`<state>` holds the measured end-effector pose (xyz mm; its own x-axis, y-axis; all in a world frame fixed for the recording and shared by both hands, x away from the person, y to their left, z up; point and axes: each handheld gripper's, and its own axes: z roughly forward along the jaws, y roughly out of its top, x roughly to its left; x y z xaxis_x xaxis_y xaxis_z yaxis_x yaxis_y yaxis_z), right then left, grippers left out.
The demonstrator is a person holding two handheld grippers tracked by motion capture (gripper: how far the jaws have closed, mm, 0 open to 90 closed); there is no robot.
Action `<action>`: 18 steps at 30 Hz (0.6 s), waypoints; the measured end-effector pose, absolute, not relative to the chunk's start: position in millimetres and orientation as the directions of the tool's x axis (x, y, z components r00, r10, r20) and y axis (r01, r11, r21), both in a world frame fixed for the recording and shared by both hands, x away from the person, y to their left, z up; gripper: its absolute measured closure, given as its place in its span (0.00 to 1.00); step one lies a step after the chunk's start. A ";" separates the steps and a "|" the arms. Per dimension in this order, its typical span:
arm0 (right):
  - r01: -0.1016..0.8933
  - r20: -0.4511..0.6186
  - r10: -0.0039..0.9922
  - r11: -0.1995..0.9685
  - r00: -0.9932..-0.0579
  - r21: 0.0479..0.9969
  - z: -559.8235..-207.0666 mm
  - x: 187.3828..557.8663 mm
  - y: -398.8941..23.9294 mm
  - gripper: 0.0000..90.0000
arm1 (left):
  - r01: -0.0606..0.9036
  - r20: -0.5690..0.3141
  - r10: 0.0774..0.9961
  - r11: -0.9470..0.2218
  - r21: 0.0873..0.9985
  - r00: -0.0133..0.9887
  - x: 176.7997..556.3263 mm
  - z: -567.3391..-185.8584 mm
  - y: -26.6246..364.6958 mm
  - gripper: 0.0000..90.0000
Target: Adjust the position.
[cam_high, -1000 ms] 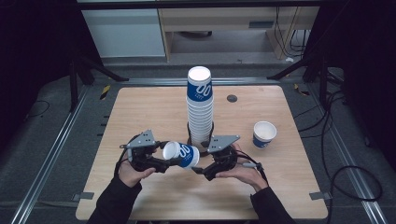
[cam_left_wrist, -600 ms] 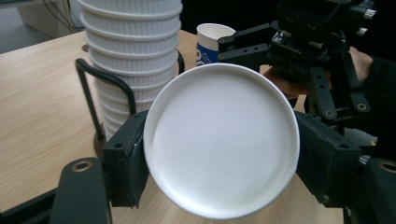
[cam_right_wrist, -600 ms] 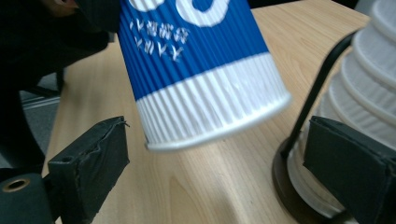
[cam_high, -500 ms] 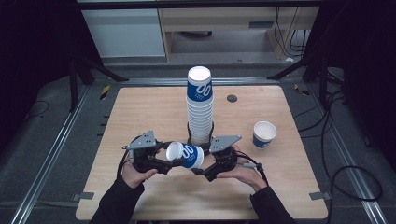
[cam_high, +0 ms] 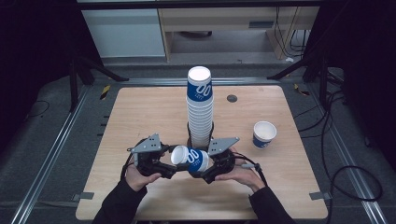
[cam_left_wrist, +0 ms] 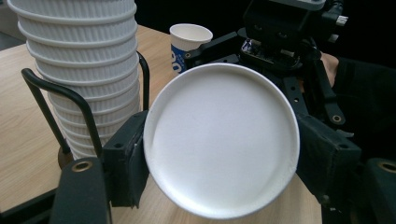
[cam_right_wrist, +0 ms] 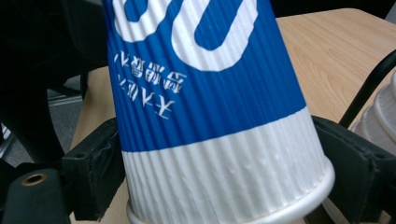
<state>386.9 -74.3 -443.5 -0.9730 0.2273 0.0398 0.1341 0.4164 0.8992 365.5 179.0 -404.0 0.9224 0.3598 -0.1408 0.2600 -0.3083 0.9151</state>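
A blue and white ribbed paper cup (cam_high: 189, 158) lies on its side in the air between both grippers, just above the wooden table (cam_high: 140, 116). My left gripper (cam_high: 173, 163) is shut on its narrow end; the white base (cam_left_wrist: 222, 140) faces that gripper's camera, with a pad on each side. My right gripper (cam_high: 204, 171) comes in from the right, and its jaws have just been closing on the cup (cam_right_wrist: 210, 116). Its pads (cam_right_wrist: 100, 163) now press on the white band by the rim.
A tall stack of the same cups (cam_high: 200, 107) stands in a black wire holder right behind the grippers, also close by in the left gripper view (cam_left_wrist: 79, 70). A single upright cup (cam_high: 264, 134) stands to the right. A small dark disc (cam_high: 231, 98) lies farther back.
The cup and the left gripper have edged slightly to the right, toward the right gripper. Both hands otherwise stay where they were.
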 end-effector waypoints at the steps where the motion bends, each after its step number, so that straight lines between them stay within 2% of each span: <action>1: 0.131 0.038 0.224 0.418 -0.974 0.899 -443.7 386.8 -74.7 0.14 | 0.261 -0.141 0.360 -0.310 0.914 0.922 365.8 -404.3 178.9 0.30; 12: 0.145 0.048 0.226 0.435 -0.973 0.889 -443.7 386.7 -76.4 0.17 | 0.277 -0.157 0.360 -0.311 0.909 0.920 367.0 -405.1 177.7 0.29; 18: 0.140 0.044 0.219 0.445 -0.975 0.884 -443.3 386.5 -76.7 0.18 | 0.276 -0.154 0.364 -0.314 0.908 0.919 366.9 -402.6 179.4 0.22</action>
